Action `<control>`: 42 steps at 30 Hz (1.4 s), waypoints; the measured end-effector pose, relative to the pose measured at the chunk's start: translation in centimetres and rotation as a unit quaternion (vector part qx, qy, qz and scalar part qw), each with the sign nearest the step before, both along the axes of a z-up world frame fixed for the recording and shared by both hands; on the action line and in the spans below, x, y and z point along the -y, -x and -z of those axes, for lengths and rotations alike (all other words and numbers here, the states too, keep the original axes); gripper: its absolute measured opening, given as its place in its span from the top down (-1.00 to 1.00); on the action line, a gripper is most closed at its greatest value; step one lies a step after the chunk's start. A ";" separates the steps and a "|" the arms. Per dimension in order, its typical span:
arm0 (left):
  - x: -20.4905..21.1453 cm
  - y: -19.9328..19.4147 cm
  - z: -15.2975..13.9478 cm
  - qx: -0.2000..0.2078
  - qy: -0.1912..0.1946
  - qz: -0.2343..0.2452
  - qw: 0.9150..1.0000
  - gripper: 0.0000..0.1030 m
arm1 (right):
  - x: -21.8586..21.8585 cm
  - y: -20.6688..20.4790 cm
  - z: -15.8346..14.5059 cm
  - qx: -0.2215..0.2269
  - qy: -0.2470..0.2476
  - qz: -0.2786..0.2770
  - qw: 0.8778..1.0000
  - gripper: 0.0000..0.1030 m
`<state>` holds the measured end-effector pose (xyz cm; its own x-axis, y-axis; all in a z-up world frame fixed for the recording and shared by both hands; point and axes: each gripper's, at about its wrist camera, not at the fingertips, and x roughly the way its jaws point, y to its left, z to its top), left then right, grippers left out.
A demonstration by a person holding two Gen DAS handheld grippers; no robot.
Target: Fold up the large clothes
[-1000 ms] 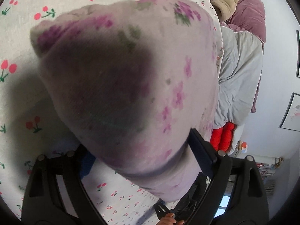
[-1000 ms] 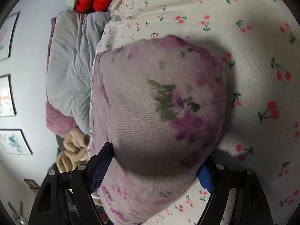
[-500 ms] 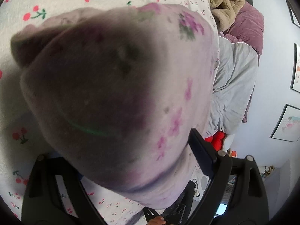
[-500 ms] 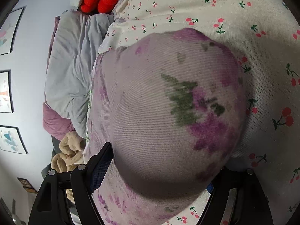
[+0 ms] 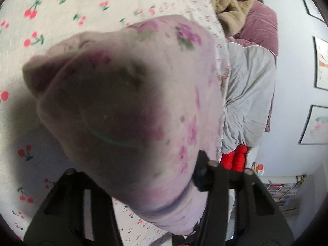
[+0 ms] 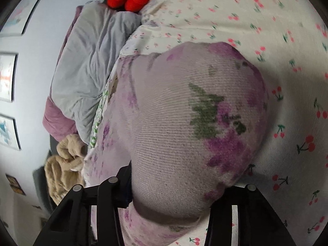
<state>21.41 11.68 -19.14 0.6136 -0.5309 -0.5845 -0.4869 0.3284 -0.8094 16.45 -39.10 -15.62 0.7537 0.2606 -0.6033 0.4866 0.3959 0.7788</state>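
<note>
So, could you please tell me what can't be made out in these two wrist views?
- Left gripper fingertips: left view, covered by the floral garment.
- Right gripper fingertips: right view, same garment bunched over them.
- Garment type and overall shape: too close, partly blurred.
- Wall pictures: cut by the edge.

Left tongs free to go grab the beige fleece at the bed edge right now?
Probably not: the left tongs look shut on the floral garment, which fills the space between them. The beige fleece lies beyond, past the cherry-print sheet.

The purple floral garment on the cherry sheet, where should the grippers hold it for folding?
Hold the purple floral garment at its bunched end corners, as both grippers do, coming from the near edge; fabric drapes over each gripper's fingers and trails across the cherry-print sheet.
</note>
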 end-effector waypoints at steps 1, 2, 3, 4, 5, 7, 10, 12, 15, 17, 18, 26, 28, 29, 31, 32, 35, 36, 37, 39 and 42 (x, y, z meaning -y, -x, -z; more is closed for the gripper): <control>0.1 0.1 -0.3 0.008 -0.004 0.000 1.000 0.14 | -0.2 -0.1 -0.5 -0.002 0.019 -0.006 1.000 0.19; 0.1 0.2 -0.5 0.012 -0.006 0.000 1.000 0.19 | -0.4 -0.2 -0.9 -0.003 0.034 -0.010 0.999 0.21; 0.2 0.2 -0.8 0.017 -0.006 0.000 1.000 0.25 | -0.7 -0.3 -1.3 -0.006 0.052 -0.014 0.999 0.23; 0.2 0.4 -1.1 0.025 -0.008 0.002 1.000 0.26 | -0.9 -0.3 -1.6 -0.008 0.067 -0.016 0.998 0.26; 0.3 0.4 -1.5 0.033 -0.013 0.004 0.999 0.29 | -1.2 -0.4 -2.0 -0.011 0.084 -0.017 0.996 0.27; 0.5 0.4 -2.4 0.050 -0.019 0.008 0.999 0.32 | -1.7 -0.3 -2.7 -0.013 0.110 -0.019 0.994 0.32; 0.5 0.3 -3.0 0.057 -0.024 0.015 0.998 0.32 | -2.7 -0.3 -4.6 -0.002 0.157 -0.023 0.987 0.36; 0.2 -0.2 -2.5 0.049 -0.015 0.015 0.999 0.30 | -3.1 -0.2 -5.4 0.007 0.171 -0.027 0.985 0.37; -0.2 -0.9 -1.2 0.031 0.021 0.013 0.999 0.22 | -3.1 -0.4 -5.1 0.000 0.169 -0.032 0.985 0.37; -0.1 -1.3 -0.9 0.025 0.028 0.015 0.999 0.21 | -3.0 -0.6 -4.8 -0.005 0.164 -0.034 0.986 0.37; -0.1 -1.4 -1.0 0.026 0.026 0.016 0.999 0.21 | -2.9 -0.6 -4.6 -0.006 0.162 -0.034 0.986 0.37; 0.8 -1.6 -3.1 0.053 -0.032 0.027 0.998 0.32 | -3.0 -0.7 -4.6 -0.007 0.165 -0.040 0.986 0.37; 1.1 -1.4 -4.2 0.062 -0.059 0.037 0.996 0.34 | -3.1 -0.5 -4.9 -0.005 0.170 -0.041 0.985 0.38; 1.4 -1.4 -5.0 0.072 -0.076 0.043 0.994 0.35 | -3.2 -0.5 -5.2 -0.004 0.174 -0.042 0.984 0.38; 1.8 -1.7 -6.1 0.089 -0.102 0.052 0.989 0.37 | -3.4 -0.4 -5.8 0.003 0.188 -0.045 0.981 0.40; 1.9 -1.7 -6.5 0.095 -0.114 0.057 0.987 0.37 | -3.5 -0.4 -6.0 0.005 0.194 -0.046 0.980 0.40; 2.1 -2.0 -7.2 0.104 -0.132 0.066 0.984 0.38 | -3.7 -0.4 -6.5 0.007 0.204 -0.050 0.978 0.41; 2.0 -2.0 -7.1 0.103 -0.127 0.066 0.984 0.38 | -3.7 -0.3 -6.5 0.008 0.205 -0.051 0.977 0.41; 1.8 -1.8 -7.0 0.102 -0.116 0.067 0.986 0.38 | -3.8 -0.3 -6.7 0.009 0.209 -0.053 0.976 0.42; 1.3 -2.2 -6.9 0.104 -0.103 0.066 0.987 0.39 | -4.0 -0.3 -7.1 0.013 0.220 -0.056 0.974 0.42; 1.3 -2.5 -7.9 0.119 -0.111 0.072 0.984 0.39 | -4.2 0.0 -8.2 0.028 0.230 -0.058 0.971 0.43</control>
